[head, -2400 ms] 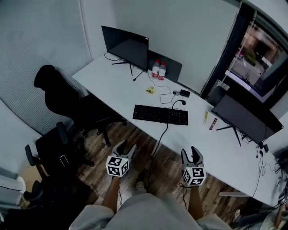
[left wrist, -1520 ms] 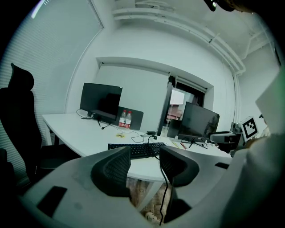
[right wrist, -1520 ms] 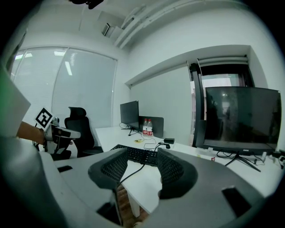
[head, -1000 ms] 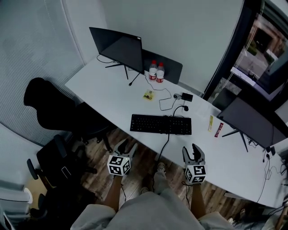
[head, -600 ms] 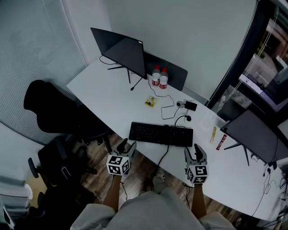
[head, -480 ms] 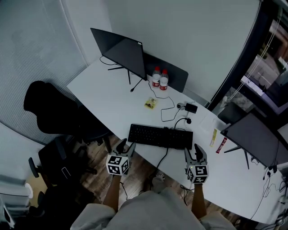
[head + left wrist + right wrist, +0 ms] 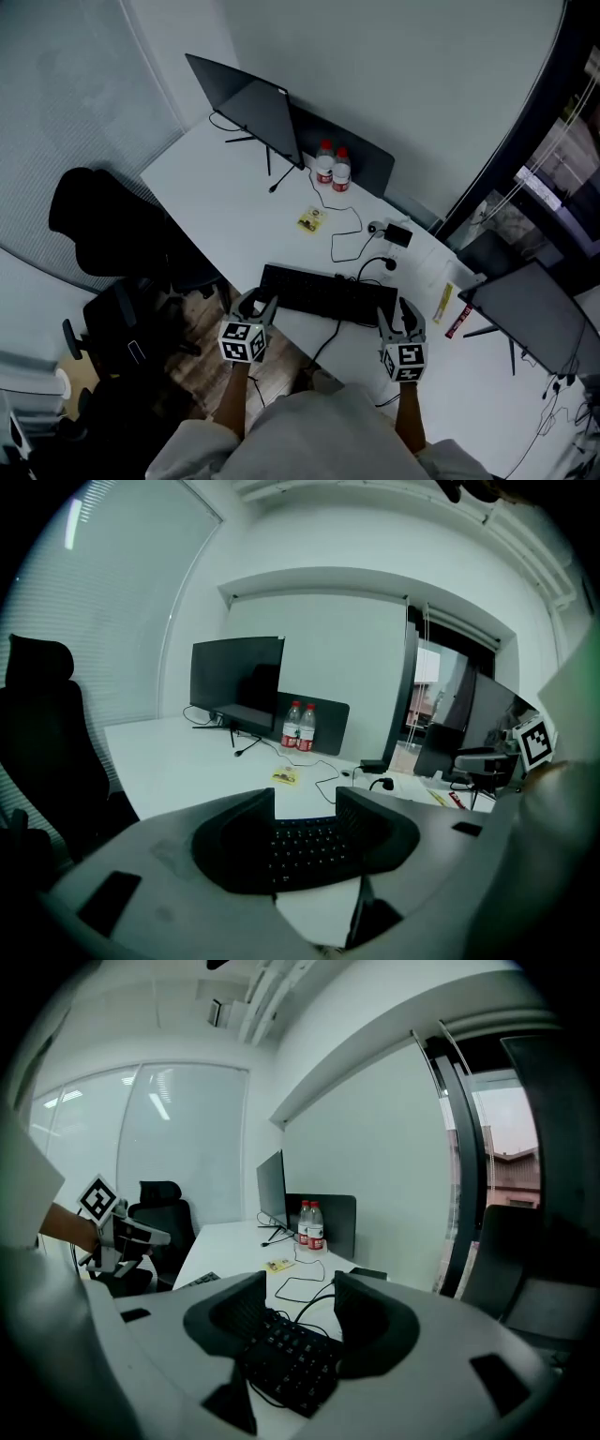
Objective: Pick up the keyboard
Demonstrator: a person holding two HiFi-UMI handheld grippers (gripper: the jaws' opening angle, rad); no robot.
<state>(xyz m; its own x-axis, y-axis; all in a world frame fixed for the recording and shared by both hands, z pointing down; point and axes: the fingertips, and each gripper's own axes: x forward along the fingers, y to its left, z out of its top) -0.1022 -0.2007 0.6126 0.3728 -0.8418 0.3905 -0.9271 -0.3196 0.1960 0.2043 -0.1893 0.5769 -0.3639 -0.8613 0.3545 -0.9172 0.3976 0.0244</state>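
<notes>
A black keyboard (image 7: 323, 292) lies near the front edge of the white desk (image 7: 216, 187), its cable hanging over that edge. My left gripper (image 7: 255, 304) is open at the keyboard's left end, just off the desk edge. My right gripper (image 7: 398, 314) is open at the keyboard's right end. In the left gripper view the keyboard (image 7: 305, 847) shows through the gap of the left gripper (image 7: 305, 808). In the right gripper view the keyboard (image 7: 289, 1356) lies below the right gripper (image 7: 300, 1299). Neither holds anything.
A dark monitor (image 7: 248, 103) stands at the desk's back left, with two water bottles (image 7: 331, 167) beside it. A yellow note (image 7: 307, 221), a looped cable and a black adapter (image 7: 398, 234) lie behind the keyboard. A second monitor (image 7: 530, 309) stands right. Black chairs (image 7: 103, 220) stand left.
The person has stepped up to the desk. Both grippers have moved forward from over the floor to the two ends of the keyboard. Both stay open.
</notes>
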